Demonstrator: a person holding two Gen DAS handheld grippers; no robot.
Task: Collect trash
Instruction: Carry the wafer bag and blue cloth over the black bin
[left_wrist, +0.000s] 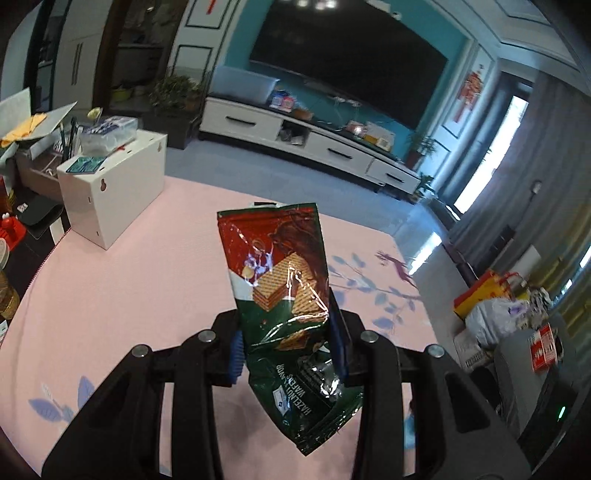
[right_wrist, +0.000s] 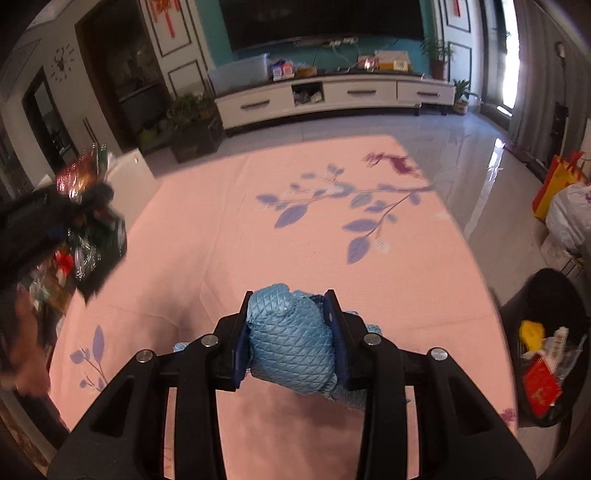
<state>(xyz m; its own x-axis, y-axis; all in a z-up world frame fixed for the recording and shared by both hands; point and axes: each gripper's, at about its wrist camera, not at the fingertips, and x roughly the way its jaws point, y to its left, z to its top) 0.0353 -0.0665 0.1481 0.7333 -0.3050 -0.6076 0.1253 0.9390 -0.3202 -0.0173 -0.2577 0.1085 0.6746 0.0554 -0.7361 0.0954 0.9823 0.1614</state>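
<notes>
Underneath everything, a pink rug (right_wrist: 229, 258) with a blue leaf-branch print, meeting pale glossy floor tiles along its far and right edges. Beyond that, a long white TV cabinet (right_wrist: 332, 96) under a dark television (left_wrist: 351, 70) on a teal wall.

Only in the right wrist view: a black trash bin (right_wrist: 546, 350) at the rug's right edge, already holding red, yellow and white scraps; also the left gripper (right_wrist: 74, 206) seen from outside, blurred, at the left margin with a shiny wrapper in it. Only in the left wrist view: a white box (left_wrist: 114, 192) on the rug's left corner, cluttered shelves behind it, and bags piled (left_wrist: 495, 310) off the right edge.

Left gripper (left_wrist: 288, 347) partly closed, blue pads pinching a green and red hazelnut wafer wrapper (left_wrist: 284, 291), upright, crinkled, clear of the rug. Right gripper (right_wrist: 291, 339) partly closed, clamped on a wad of light blue quilted material (right_wrist: 291, 336) bulging between the pads, tail hanging below.

Middle of the rug bare between both grippers and the cabinet; white box crowding the left side, bin and bags the right.
</notes>
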